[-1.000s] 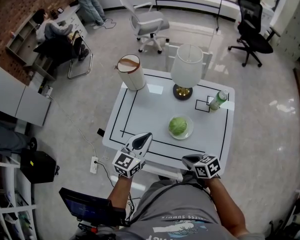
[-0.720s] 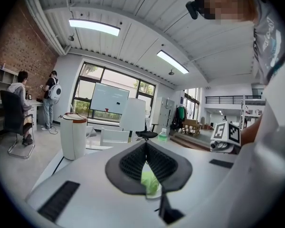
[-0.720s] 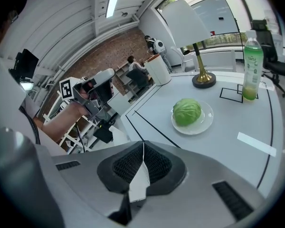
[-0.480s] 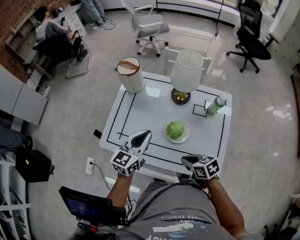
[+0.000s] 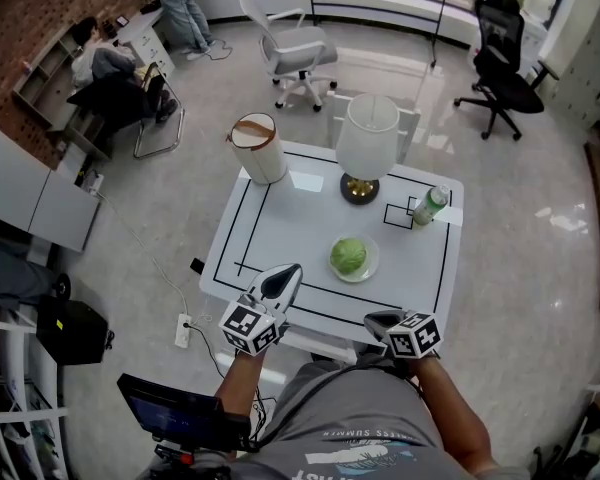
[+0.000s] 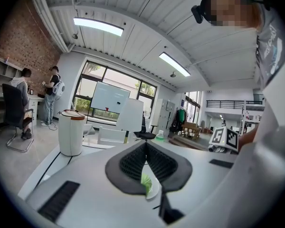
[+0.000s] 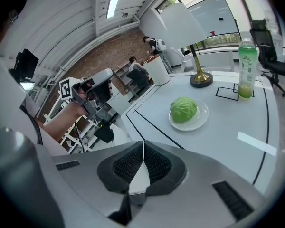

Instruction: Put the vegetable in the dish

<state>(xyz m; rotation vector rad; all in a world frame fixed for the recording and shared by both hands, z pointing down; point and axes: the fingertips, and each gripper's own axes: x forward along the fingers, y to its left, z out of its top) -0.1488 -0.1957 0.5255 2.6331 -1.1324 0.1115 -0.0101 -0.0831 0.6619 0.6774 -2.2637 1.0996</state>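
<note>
A green cabbage (image 5: pixel 349 256) (image 7: pixel 183 109) rests in the shallow white dish (image 5: pixel 366 268) (image 7: pixel 201 119) on the white table (image 5: pixel 290 223). Both grippers hover at the table's near edge, well short of the dish. My left gripper (image 5: pixel 286 275) (image 6: pixel 146 144) is shut with nothing in it; a sliver of the cabbage (image 6: pixel 146 184) and dish shows behind its jaws. My right gripper (image 5: pixel 378 320) (image 7: pixel 142 144) is shut and empty too, pointing down towards the near edge of the table.
A table lamp (image 5: pixel 367 140) stands at the back of the table, a white cylindrical bin (image 5: pixel 259 147) at its back left corner, a green bottle (image 5: pixel 429 205) at the back right. Black tape lines mark the tabletop. Office chairs (image 5: pixel 296 46) and people at desks (image 5: pixel 108 63) are beyond.
Only the head view has shifted slightly; the grippers, cabbage and dish stay where they were.
</note>
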